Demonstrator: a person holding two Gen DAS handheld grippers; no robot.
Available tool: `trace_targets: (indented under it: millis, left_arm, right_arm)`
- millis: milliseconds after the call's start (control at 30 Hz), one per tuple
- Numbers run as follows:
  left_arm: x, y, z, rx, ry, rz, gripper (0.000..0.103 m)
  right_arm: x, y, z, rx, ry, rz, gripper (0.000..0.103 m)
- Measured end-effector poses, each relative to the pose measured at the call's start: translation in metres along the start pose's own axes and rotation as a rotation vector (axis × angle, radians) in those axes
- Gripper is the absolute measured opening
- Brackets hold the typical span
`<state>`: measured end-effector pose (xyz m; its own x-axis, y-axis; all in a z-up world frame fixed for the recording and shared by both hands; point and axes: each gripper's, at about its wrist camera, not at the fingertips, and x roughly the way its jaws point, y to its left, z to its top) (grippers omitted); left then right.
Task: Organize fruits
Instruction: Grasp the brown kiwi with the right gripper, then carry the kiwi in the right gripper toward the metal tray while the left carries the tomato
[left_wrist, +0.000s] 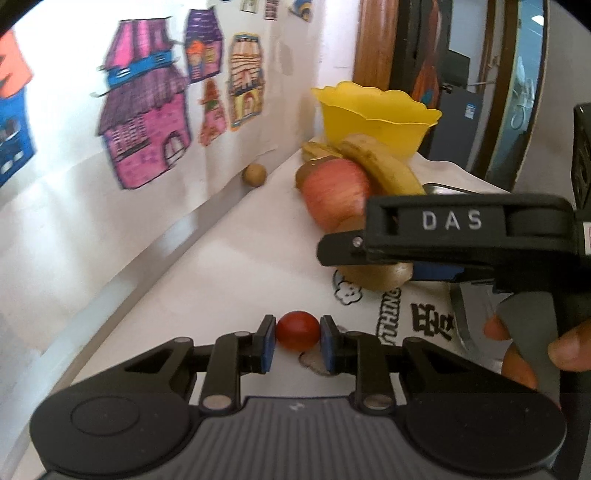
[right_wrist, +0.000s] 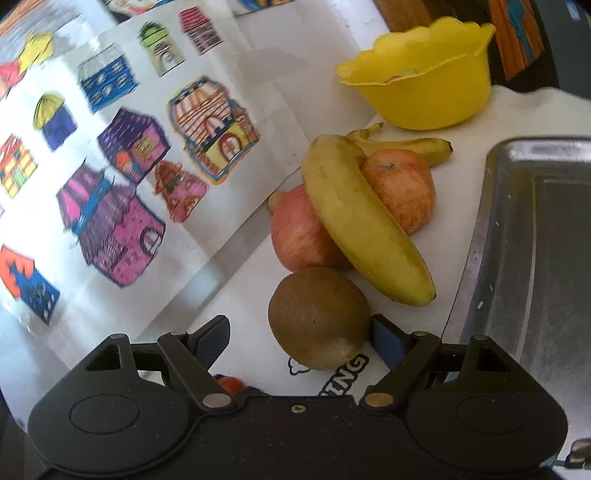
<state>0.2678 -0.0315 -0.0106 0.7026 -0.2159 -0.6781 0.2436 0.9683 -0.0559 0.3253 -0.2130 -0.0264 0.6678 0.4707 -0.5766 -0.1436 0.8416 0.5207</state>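
Observation:
My left gripper (left_wrist: 297, 343) is shut on a small red tomato (left_wrist: 297, 330), blue pads pressing both its sides, low over the white cloth. In the right wrist view my right gripper (right_wrist: 299, 338) stands open around a brown kiwi (right_wrist: 319, 315). The right pad touches the kiwi and the left pad is apart from it. Behind the kiwi lie two red apples (right_wrist: 303, 232) with a banana (right_wrist: 362, 221) resting across them. A second banana (right_wrist: 413, 146) and a yellow bowl (right_wrist: 421, 74) sit farther back. The kiwi (left_wrist: 376, 275) is partly hidden in the left wrist view.
A metal tray (right_wrist: 535, 240) lies to the right of the fruit. A wall with coloured house drawings (left_wrist: 144, 122) runs along the left, with a small brown round fruit (left_wrist: 254, 174) at its foot. A hand (left_wrist: 517, 354) holds the right tool's handle.

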Motion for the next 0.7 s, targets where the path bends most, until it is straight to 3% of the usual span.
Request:
trace_targets:
  millis: [200,433,700]
  left_arm:
    - [-0.008,0.008,-0.005,-0.025,0.002,0.017,0.028]
    - [-0.016,0.01,-0.009,-0.035,0.018,0.019,0.028]
    - [-0.032,0.007,-0.018,-0.031,0.024,0.02,0.028]
  right_arm:
    - [0.001,0.011,-0.006,-0.091,-0.007,-0.042,0.084]
    - [0.0,0.013,-0.009,-0.145,-0.058,-0.131,0.061]
    - [-0.019,0.015,-0.025,-0.181,-0.055,-0.12,0.06]
